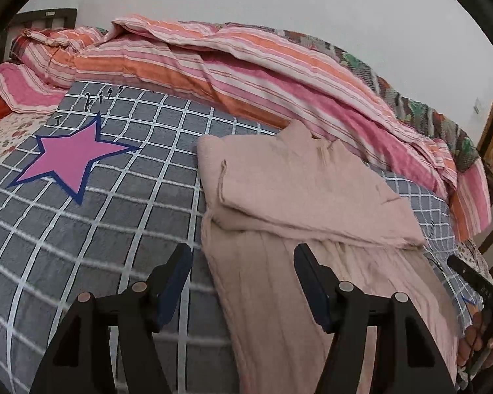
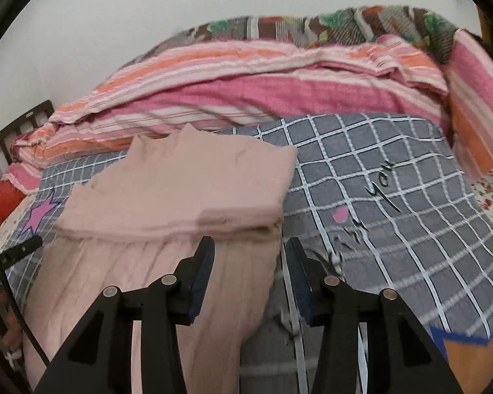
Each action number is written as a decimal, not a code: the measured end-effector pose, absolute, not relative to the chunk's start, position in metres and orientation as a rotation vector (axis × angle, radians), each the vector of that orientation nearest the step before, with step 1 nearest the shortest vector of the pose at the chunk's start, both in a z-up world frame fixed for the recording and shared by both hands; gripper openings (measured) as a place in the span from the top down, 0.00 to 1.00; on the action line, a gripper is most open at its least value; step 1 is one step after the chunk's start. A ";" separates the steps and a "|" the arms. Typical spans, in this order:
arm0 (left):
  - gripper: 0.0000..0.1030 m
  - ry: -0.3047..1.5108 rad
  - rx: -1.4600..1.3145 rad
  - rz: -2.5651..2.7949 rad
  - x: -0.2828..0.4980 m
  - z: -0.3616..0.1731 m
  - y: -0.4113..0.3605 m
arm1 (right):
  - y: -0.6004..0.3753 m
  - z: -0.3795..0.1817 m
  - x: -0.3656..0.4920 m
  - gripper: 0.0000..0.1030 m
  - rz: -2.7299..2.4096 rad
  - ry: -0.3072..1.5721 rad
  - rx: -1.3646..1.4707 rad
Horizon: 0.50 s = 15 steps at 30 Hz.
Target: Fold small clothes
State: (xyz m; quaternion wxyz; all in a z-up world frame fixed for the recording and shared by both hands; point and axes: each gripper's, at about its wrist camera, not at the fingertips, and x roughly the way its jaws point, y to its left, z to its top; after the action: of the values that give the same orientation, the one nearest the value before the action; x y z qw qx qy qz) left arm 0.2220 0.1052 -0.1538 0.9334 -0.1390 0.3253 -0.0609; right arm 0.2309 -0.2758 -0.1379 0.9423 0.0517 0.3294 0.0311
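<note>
A pale pink garment point(image 1: 305, 197) lies on the grey checked blanket point(image 1: 115, 223), its upper part folded over the pleated lower part. My left gripper point(image 1: 243, 256) is open and empty, straddling the garment's left edge just above it. In the right wrist view the garment point(image 2: 180, 184) lies left of centre. My right gripper point(image 2: 249, 249) is open and empty over the garment's right edge, one finger above the cloth, the other above the blanket point(image 2: 394, 197). The right gripper's tip also shows at the right of the left wrist view point(image 1: 470, 272).
A pink and orange striped quilt point(image 1: 213, 65) is bunched along the back against the white wall, also in the right wrist view point(image 2: 263, 92). A pink star point(image 1: 72, 157) is printed on the blanket. A dark headboard point(image 1: 46, 16) stands at far left.
</note>
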 end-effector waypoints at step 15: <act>0.38 0.709 -0.307 -0.212 0.099 -0.185 0.110 | -0.283 -0.168 0.108 0.55 0.154 0.711 0.145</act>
State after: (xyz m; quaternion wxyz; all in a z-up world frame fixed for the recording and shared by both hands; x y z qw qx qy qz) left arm 0.0989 0.1098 -0.1852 0.9208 -0.1496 0.3451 -0.1034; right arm 0.1082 -0.2825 -0.1681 0.9320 0.0707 0.3475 0.0751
